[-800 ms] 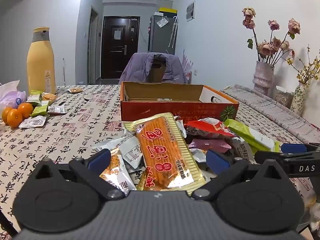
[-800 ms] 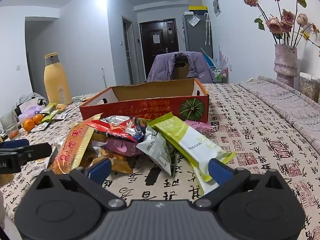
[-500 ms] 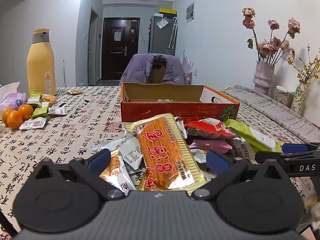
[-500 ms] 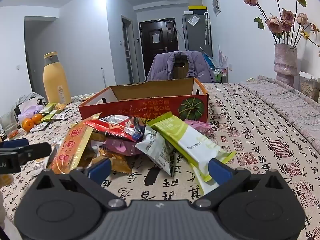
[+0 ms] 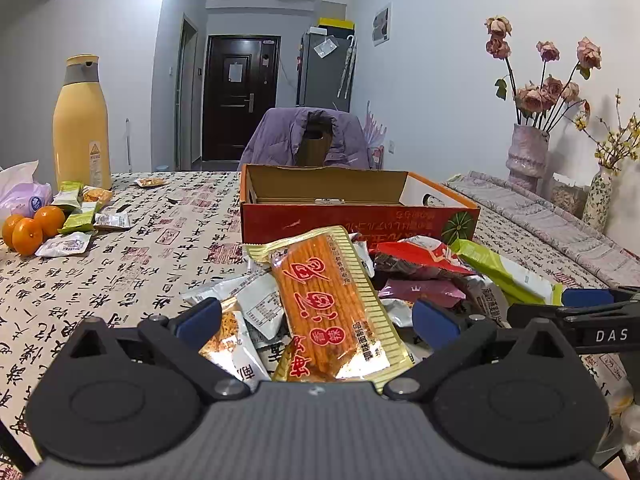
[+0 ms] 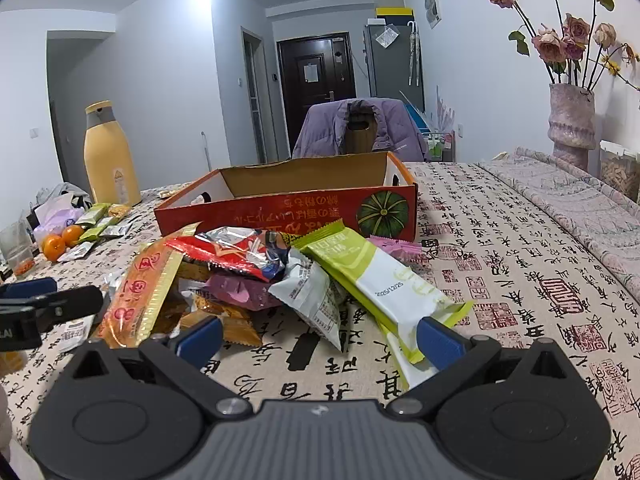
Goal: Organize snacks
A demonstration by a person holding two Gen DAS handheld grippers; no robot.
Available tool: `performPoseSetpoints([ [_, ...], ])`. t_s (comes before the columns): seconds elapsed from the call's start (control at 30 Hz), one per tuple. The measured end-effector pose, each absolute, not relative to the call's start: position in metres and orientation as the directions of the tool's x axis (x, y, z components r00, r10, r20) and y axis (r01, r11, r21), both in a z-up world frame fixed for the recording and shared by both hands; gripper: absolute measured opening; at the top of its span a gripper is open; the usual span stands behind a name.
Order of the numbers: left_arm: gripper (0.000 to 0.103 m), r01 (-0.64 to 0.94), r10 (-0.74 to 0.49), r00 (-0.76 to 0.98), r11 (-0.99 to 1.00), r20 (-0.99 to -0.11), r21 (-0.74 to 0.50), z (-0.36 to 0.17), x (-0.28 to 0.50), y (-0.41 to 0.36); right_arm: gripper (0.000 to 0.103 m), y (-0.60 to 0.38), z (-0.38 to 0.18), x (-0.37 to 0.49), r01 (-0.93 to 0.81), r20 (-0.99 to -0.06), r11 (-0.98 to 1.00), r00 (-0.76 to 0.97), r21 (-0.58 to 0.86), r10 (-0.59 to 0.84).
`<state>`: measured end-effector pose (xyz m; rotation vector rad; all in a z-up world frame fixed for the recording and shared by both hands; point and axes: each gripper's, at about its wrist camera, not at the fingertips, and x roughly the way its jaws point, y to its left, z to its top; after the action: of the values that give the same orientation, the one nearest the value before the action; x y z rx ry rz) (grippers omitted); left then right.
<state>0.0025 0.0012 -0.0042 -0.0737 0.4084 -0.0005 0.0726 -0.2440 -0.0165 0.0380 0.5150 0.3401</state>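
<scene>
A loose pile of snack packets (image 6: 280,280) lies on the calligraphy-print tablecloth (image 6: 520,264), just in front of an open red cardboard box (image 6: 288,208) with a green pumpkin printed on its near wall. In the pile, a long orange packet with gold edges (image 5: 332,312) lies on top at the left side, a red foil packet (image 6: 232,252) sits in the middle over a purple one (image 6: 240,292), and a green-and-white packet (image 6: 384,284) slants off the right side beside a grey-white packet (image 6: 316,296). The left gripper (image 5: 316,320) hangs low before the orange packet with its jaws wide apart, gripping nothing. The right gripper (image 6: 320,336) hangs before the green-and-white packet, jaws equally spread and empty. Well apart at the table's left edge are 3 tangerines (image 5: 32,228), a few small packets (image 5: 84,216) and a yellow bottle (image 5: 82,124). A vase of dried roses (image 6: 572,120) stands at the right, and a purple jacket hangs over a chair (image 5: 308,140) behind the box.
</scene>
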Motion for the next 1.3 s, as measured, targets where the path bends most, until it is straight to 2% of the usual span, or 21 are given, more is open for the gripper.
performPoseSetpoints([
  [1.3,0.103,-0.002,-0.036,0.921,0.995,-0.387,-0.099,-0.0062,-0.0014,0.0012,0.103,-0.2442,-0.0116,0.0655,-0.307,-0.467,0.946,0.824,0.106,0.320],
])
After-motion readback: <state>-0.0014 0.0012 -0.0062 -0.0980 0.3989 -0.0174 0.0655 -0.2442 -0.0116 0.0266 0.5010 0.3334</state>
